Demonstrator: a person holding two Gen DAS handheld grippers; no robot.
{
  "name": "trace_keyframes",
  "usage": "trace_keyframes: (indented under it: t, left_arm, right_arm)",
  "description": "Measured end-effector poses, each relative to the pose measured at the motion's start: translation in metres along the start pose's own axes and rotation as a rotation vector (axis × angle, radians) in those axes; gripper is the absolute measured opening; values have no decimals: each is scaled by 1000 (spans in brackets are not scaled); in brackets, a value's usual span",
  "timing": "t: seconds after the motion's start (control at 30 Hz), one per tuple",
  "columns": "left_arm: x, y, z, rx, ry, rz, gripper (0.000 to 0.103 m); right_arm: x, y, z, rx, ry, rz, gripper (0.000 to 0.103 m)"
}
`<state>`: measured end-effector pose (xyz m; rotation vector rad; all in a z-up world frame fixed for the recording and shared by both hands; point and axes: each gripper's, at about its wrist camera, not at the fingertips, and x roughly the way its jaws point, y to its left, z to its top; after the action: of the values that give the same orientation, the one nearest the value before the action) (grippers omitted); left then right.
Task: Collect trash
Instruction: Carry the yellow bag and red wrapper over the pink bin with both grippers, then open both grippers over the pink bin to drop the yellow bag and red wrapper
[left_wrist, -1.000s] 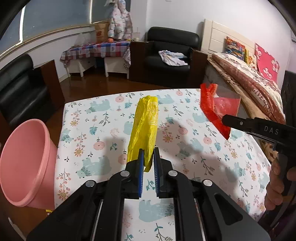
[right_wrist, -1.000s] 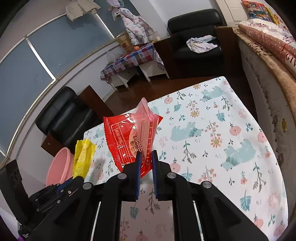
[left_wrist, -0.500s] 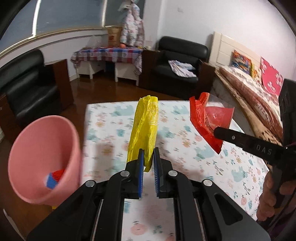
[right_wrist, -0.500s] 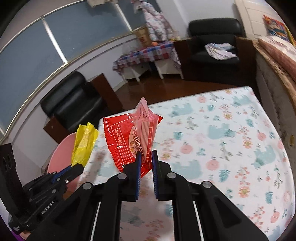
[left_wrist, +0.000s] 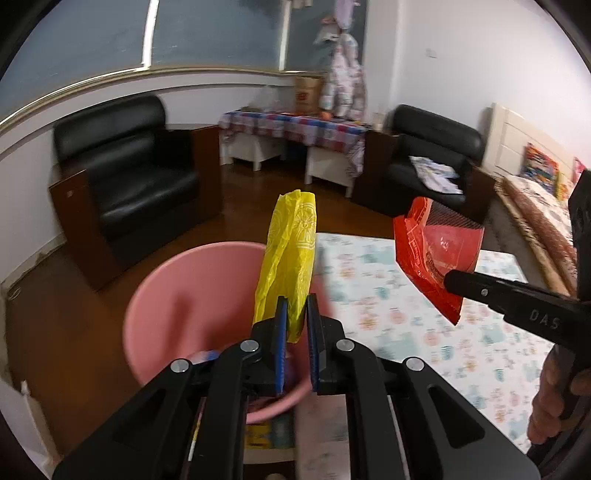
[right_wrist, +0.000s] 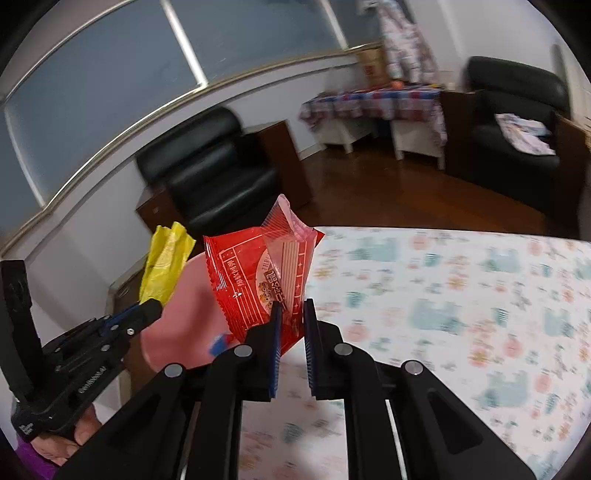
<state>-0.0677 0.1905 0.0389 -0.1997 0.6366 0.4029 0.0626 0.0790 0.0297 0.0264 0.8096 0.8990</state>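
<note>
Dark wooden floor spreads behind our tabletop (left_wrist: 424, 332), whose cloth carries a bear and flower print, with black armchairs (left_wrist: 140, 177) along the far wall under a wide window. We hold the left gripper (left_wrist: 294, 317) with its fingers pinching a yellow bag (left_wrist: 291, 251), which stands upright over a pink bucket (left_wrist: 192, 295) just off the tabletop's left edge. Something blue and red lies inside the bucket. To the right, our right gripper (right_wrist: 291, 325) keeps its fingers pinched on a red wrapper (right_wrist: 258, 280), held in the air above the tabletop's near left part, beside the bucket. A hand (left_wrist: 554, 398) shows at the right edge.
</note>
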Motion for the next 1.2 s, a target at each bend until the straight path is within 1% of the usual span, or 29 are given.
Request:
trace_keyframes:
  t: [0.07,0.17,0.27,0.4,0.43,0.47,0.5,0.53,0.57,0.63,0.8,0.9,1.07,1.2]
  left_arm:
    - [2,14,-2,-20,13,28,10]
    - [7,31,-7,-58,35,46,10]
    - [13,42,-11,-73,59,65,10]
    - [22,51,-13,-90,86,69,10]
    - [23,52,-13,-92,91,65,11]
    - [24,55,-13,-93,94,65,16]
    - [25,56,-13,-92,97,66,25]
    - [25,57,-12,-92,96,69,29]
    - [25,57,-12,-94,94,71,36]
    - [24,57,-12,-102,93,73,40]
    - [20,57,-14,-104,90,75,41]
    - [18,51,-13,-93,88,96,41]
    - [10,40,-11,-88,73,103,41]
    - [4,29,-10,-75,65,105,41]
  right_arm:
    - [14,16,2,-27,24,19,11]
    - [36,41,5,-78,57,33,11]
    - [60,61,4,-115,96,42,12]
    - [82,70,1,-124,139,43,12]
    - [86,72,1,-123,148,45,14]
    - [90,73,1,-121,157,54,16]
    - [94,74,1,-121,168,59,17]
    - [97,74,-1,-124,173,58,23]
    - [99,74,-1,-126,175,61,32]
    - [98,73,-2,-118,165,65,40]
    - [85,62,-3,-90,134,81,42]
    - [71,55,-6,-81,106,72,44]
    - [46,44,-14,-66,65,70,55]
    - [27,37,-21,-62,39,68,59]
